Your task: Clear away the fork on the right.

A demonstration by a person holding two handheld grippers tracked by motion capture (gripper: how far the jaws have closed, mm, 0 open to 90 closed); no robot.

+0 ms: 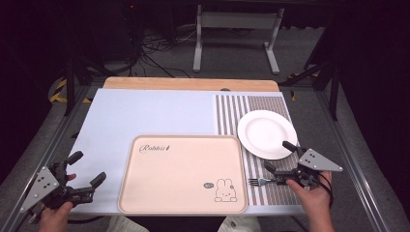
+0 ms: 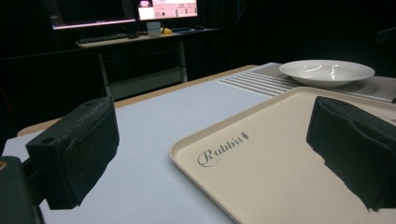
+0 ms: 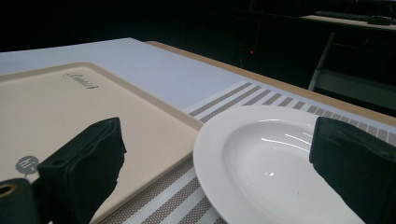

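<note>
A beige tray printed with "Rabbit" and a rabbit drawing lies at the table's front centre, with nothing on it. A white plate sits on the striped placemat to its right. A fork lies on the placemat by the tray's right edge, its handle running under my right hand's gripper. My right gripper is open just in front of the plate, beside the tray. My left gripper is open at the front left, aimed across the tray toward the plate.
A light blue mat covers the wooden table. Beyond the far edge stand a white frame and floor cables. A desk with lit monitors shows far off in the left gripper view.
</note>
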